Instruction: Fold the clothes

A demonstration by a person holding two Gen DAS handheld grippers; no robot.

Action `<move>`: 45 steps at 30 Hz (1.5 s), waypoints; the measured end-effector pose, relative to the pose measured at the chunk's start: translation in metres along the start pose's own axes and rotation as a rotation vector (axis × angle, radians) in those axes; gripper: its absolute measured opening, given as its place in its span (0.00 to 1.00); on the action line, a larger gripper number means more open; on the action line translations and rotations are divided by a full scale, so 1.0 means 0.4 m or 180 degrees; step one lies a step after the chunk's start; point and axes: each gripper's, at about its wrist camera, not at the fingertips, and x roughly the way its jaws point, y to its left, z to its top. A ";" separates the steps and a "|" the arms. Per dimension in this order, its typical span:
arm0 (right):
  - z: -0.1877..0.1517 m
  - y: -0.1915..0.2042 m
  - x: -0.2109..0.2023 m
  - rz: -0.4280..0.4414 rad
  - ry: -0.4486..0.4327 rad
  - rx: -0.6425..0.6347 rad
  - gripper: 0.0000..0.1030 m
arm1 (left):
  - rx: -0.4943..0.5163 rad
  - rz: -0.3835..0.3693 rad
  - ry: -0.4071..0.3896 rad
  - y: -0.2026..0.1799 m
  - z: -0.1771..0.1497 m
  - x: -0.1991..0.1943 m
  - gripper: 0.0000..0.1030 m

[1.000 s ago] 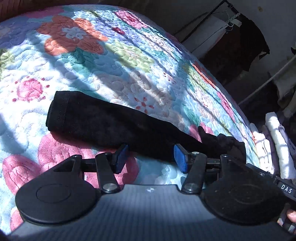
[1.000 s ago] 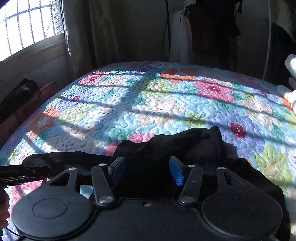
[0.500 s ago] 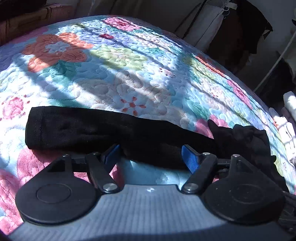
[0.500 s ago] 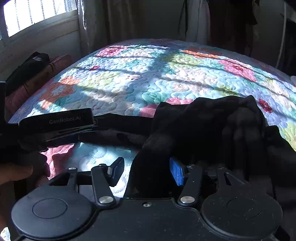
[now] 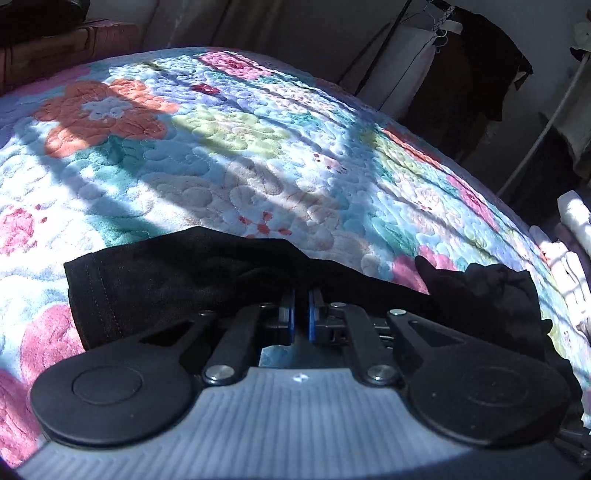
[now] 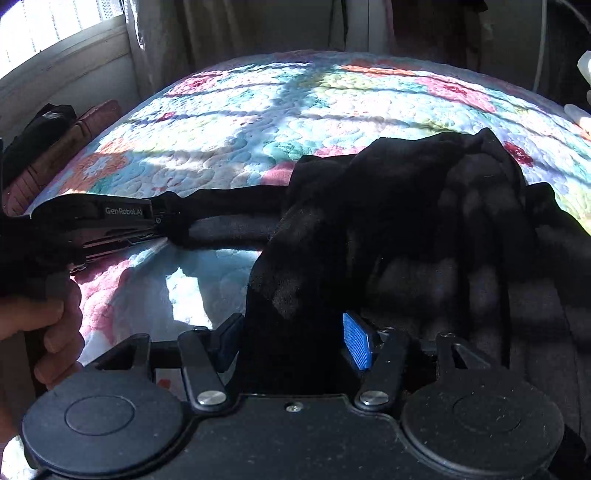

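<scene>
A black garment (image 5: 177,273) lies on the floral quilt, its long sleeve stretched left with a stitched cuff (image 5: 92,295) at the end. My left gripper (image 5: 300,314) is shut on the near edge of that sleeve. In the right wrist view the bunched body of the garment (image 6: 424,221) fills the middle and right. My right gripper (image 6: 291,339) is open, its blue pads either side of a hanging fold of black cloth. The left gripper (image 6: 162,221) shows there too, pinching the sleeve.
The floral quilt (image 5: 240,147) covers the whole bed. Folded pale clothes (image 5: 572,236) are stacked at the right edge. A clothes rack with dark garments (image 5: 480,74) stands behind the bed. A window (image 6: 55,33) and dark items (image 6: 44,136) are at the left.
My left gripper has gone from wide open to shut on the sleeve edge and lifted it slightly. My right gripper has moved closer into the bunched cloth and stays open.
</scene>
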 end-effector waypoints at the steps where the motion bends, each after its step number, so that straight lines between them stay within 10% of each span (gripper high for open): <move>1: 0.002 0.000 0.001 -0.0004 0.0013 -0.0008 0.62 | -0.0013 0.0065 -0.0036 0.003 0.007 -0.012 0.06; 5: 0.008 0.001 -0.002 0.0020 0.0098 -0.0075 0.62 | 0.0224 0.0551 -0.0491 0.035 0.051 -0.096 0.06; 18: -0.020 0.019 -0.048 0.0091 0.0353 -0.0374 0.63 | -0.0509 0.1240 -0.1141 0.267 0.137 -0.250 0.06; 26: -0.099 0.001 -0.158 0.0696 0.0547 -0.0418 0.63 | -0.0582 0.1251 -0.0658 0.305 0.088 -0.197 0.09; 30: -0.131 -0.059 -0.220 0.0865 0.0612 -0.0217 0.67 | -0.0604 0.1093 -0.0514 0.265 0.056 -0.245 0.58; 41: -0.329 -0.215 -0.415 0.1437 0.1048 0.0798 0.67 | 0.0733 0.1293 -0.0161 0.063 -0.097 -0.427 0.70; 45: -0.402 -0.238 -0.512 0.1389 0.1057 0.0841 0.67 | 0.0934 0.0922 -0.0051 0.014 -0.158 -0.496 0.71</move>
